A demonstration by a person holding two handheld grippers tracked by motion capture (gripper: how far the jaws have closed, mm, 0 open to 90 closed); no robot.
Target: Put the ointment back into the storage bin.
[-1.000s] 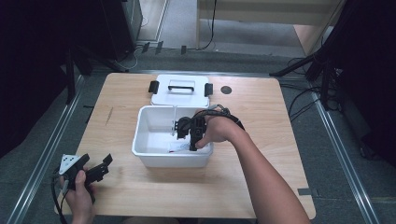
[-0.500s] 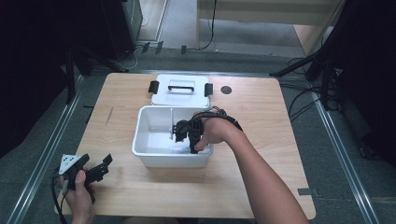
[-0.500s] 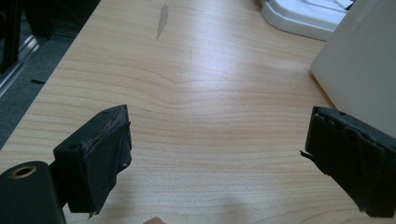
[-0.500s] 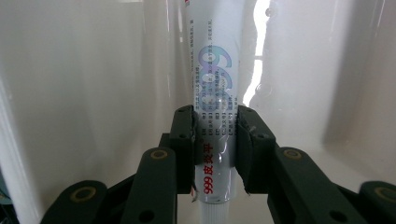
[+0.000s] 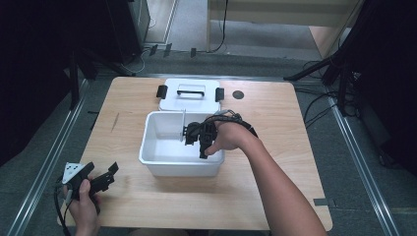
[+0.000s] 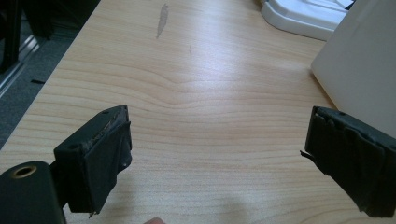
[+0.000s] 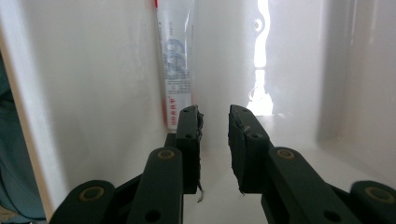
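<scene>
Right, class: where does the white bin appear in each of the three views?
High view: the white bin sits mid-table, just in front of the white lid.
Left gripper view: the bin's outer wall runs along the right edge.
Right gripper view: the bin is seen from inside, with walls on both sides.
Shared landmark: the white lid, at top right in the left gripper view.

Bin (image 5: 162, 162): placed mid-table (image 5: 275, 196).
Lid (image 5: 189, 101): laid just behind the bin.
Tube (image 7: 176, 65): stood inside, against a wall.
Right gripper (image 5: 193, 140): lowered inside the bin.
Left gripper (image 5: 103, 178): held at the table's near-left corner.
</scene>
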